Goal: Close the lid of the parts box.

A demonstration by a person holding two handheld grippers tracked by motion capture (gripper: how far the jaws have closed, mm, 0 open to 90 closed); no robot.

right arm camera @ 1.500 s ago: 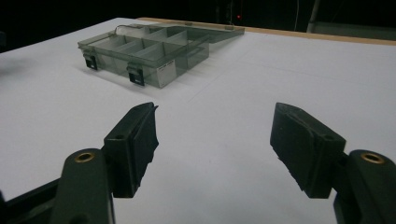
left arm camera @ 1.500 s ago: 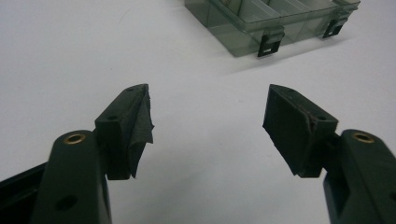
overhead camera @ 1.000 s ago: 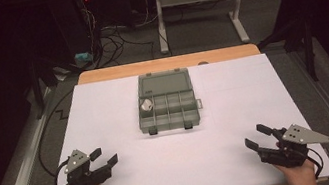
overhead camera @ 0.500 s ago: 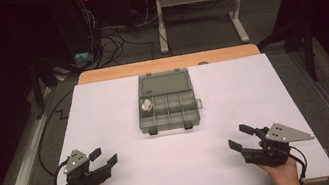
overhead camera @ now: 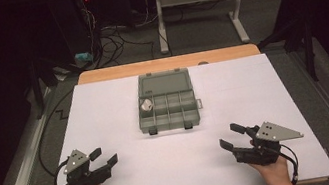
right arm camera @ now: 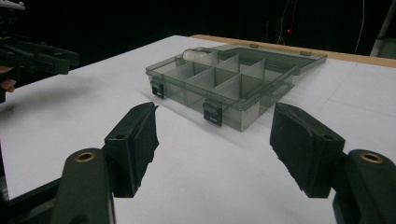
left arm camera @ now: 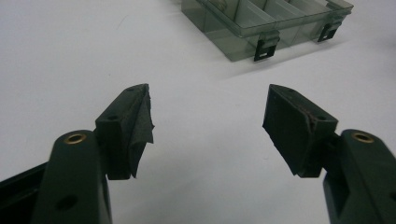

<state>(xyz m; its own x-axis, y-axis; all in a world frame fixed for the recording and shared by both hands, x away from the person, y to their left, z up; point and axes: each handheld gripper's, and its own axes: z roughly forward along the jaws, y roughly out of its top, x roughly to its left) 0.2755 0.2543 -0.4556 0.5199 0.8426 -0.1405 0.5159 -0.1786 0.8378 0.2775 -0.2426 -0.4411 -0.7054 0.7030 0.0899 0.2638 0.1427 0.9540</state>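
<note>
A grey see-through compartment box (overhead camera: pixel 167 103) lies open on the white-covered table (overhead camera: pixel 276 104), lid flat behind it, two latches facing me. One small white object (overhead camera: pixel 146 105) sits in its front-left compartment. My left gripper (overhead camera: pixel 104 156) rests near the front left edge, open, nothing between its jaws. My right gripper (overhead camera: pixel 230 135) is at the front right, also open and empty, pointing toward the box. In the left gripper view the gripper (left arm camera: pixel 208 126) faces bare table with the box (left arm camera: pixel 266 23) ahead. In the right gripper view the gripper (right arm camera: pixel 215 140) faces the box (right arm camera: pixel 224 84).
The table's wooden back edge (overhead camera: pixel 168 64) shows beyond the white sheet. Cables (overhead camera: pixel 113 40) and a desk frame (overhead camera: pixel 198 0) stand on the dark floor behind. The left gripper (right arm camera: pixel 37 56) shows far off in the right gripper view.
My right gripper has slid left along the front of the table, toward the middle. The left gripper and the box have kept still.
</note>
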